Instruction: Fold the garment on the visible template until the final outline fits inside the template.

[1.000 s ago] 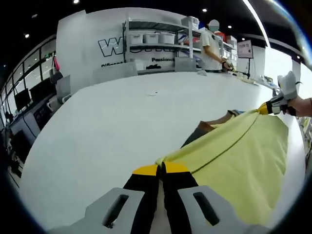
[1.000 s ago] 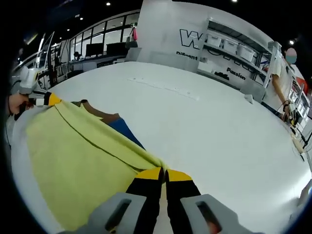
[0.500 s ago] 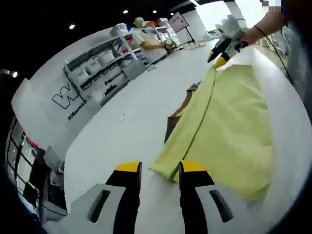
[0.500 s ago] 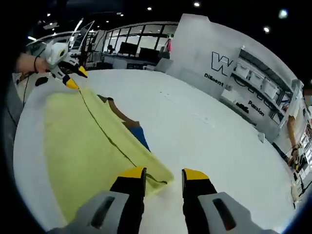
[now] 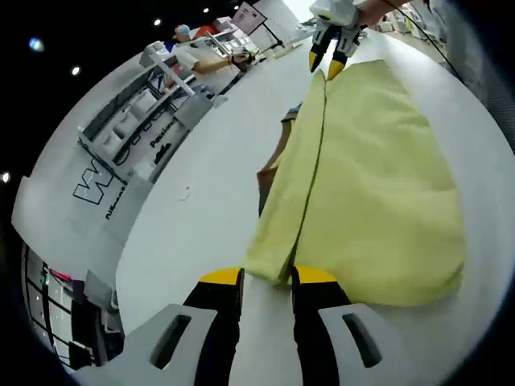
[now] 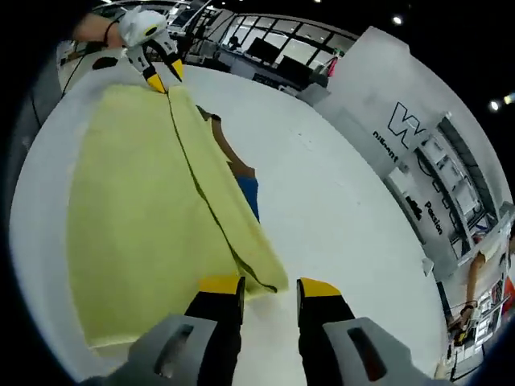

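Both of your grippers stand with jaws apart at opposite ends of the folded yellow garment [image 5: 378, 169], holding nothing.

In the left gripper view, your left gripper [image 5: 266, 277] hovers just at the near corner of the garment, its yellow-tipped jaws parted with bare white table [image 5: 193, 233] between them; your right gripper [image 5: 327, 63] shows at the far end, jaws apart over the other corner. In the right gripper view, your right gripper [image 6: 269, 283] sits at its own corner, jaws parted, and your left gripper [image 6: 164, 78] shows at the far end. The garment lies flat on the table, folded lengthwise with a seam line along the fold; brown and blue cloth [image 6: 241, 181] peeks out from beneath its edge.
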Demonstrator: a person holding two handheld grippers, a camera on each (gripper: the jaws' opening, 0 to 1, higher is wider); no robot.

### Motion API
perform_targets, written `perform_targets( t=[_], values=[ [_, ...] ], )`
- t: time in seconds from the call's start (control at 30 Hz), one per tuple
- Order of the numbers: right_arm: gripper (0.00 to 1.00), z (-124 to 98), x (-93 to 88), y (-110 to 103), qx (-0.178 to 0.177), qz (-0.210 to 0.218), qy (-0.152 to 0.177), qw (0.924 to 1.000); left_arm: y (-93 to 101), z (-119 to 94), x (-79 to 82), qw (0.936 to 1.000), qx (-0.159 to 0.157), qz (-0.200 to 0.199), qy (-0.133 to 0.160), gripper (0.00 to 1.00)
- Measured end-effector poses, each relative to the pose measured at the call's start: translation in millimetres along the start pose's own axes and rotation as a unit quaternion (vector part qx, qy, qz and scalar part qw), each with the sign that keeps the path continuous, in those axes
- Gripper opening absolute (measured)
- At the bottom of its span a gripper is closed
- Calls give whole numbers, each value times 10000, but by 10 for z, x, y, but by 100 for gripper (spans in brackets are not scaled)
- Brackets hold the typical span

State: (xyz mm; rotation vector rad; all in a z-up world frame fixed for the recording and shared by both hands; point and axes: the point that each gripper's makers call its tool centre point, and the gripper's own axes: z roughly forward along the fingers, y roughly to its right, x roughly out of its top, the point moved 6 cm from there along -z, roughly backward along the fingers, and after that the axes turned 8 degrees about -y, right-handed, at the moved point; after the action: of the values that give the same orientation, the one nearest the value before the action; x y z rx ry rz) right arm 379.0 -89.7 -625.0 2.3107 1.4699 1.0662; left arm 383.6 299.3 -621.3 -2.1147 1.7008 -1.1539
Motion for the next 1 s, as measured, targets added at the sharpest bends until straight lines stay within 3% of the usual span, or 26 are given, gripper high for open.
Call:
perform_targets(
  t=[0.03,0.1,0.17,0.23,0.37,0.53,0.67,0.8,0.9,0.97,1.0],
  values=[
    [14,11,0,9,-1,10,-57,10000,-18,-29,21,9997,-9,228,-53,24],
    [10,11,7,38,-19,54,-30,10000,-37,-27,48,9998,0,175,-90,20],
    [0,14,5,46,41,205,-11,9998,-2,-2,70,9993,-171,339,-56,9],
    [0,10,11,50,81,341,64,9994,13,17,81,9992,-235,321,-92,4],
    [0,-5,14,81,56,455,112,9989,-87,-7,112,10000,-50,-56,54,5],
    [0,21,7,155,82,1024,203,9945,-199,-11,113,9987,9,-486,144,4],
    [0,58,20,239,113,1625,285,9862,-302,24,128,9957,-73,-897,211,5],
    [0,84,69,264,193,2303,311,9724,-416,104,106,9869,-273,-1585,119,5],
    [0,137,92,312,325,3035,556,9507,-482,160,84,9796,-412,-1966,-10,5],
    [0,157,81,334,290,3015,445,9520,-518,189,111,9838,-345,-1759,-15,5],
    [0,175,91,333,292,3046,432,9511,-521,216,116,9822,-379,-1840,-20,5]
  ],
)
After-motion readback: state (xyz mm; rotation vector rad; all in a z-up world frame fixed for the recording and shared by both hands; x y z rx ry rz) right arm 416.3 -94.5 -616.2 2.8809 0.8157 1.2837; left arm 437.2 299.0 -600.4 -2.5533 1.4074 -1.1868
